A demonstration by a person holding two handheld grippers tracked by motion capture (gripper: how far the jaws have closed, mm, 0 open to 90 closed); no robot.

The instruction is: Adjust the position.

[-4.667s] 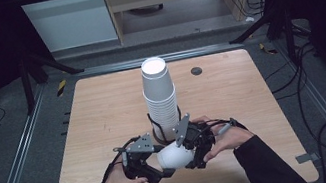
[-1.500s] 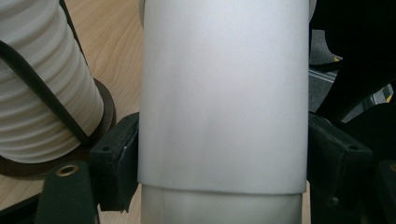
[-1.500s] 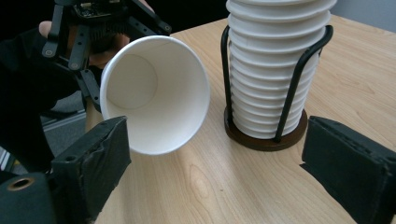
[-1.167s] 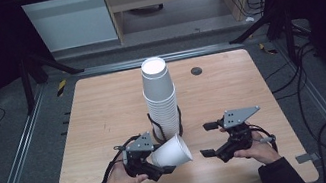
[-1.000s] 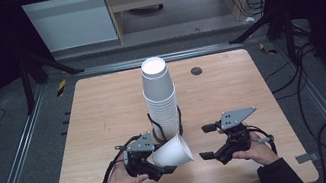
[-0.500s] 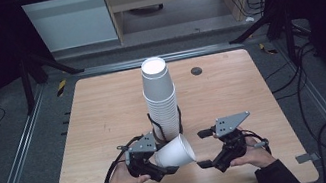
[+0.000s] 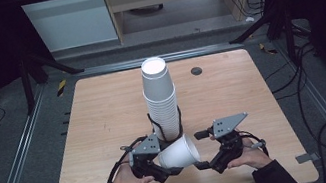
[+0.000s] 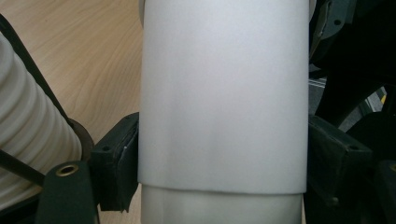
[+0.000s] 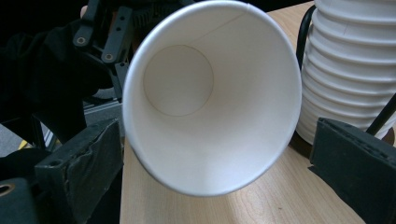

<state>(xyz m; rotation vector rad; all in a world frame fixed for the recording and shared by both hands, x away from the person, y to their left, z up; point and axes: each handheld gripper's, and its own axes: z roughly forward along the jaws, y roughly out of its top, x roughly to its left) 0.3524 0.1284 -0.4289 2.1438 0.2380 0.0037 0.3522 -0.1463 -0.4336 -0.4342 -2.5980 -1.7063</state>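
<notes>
Clamped in our left gripper [image 7: 156, 166] lies a white paper cup [image 7: 178, 153], tipped sideways near the tall stack of white paper cups [image 7: 161, 99]. Our right gripper [image 7: 201, 151], jaws just opening, flanks its rim without apparently touching. Next we likely close on the rim.

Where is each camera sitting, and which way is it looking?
High view: above the person's side, looking forward and down at the table; both hands and forearms show.
Left gripper view: on the left gripper, looking along its jaws, which clamp the paper cup.
Right gripper view: on the right gripper, looking into that cup's mouth between open jaws.
All three share the cup and the cup stack.
</notes>
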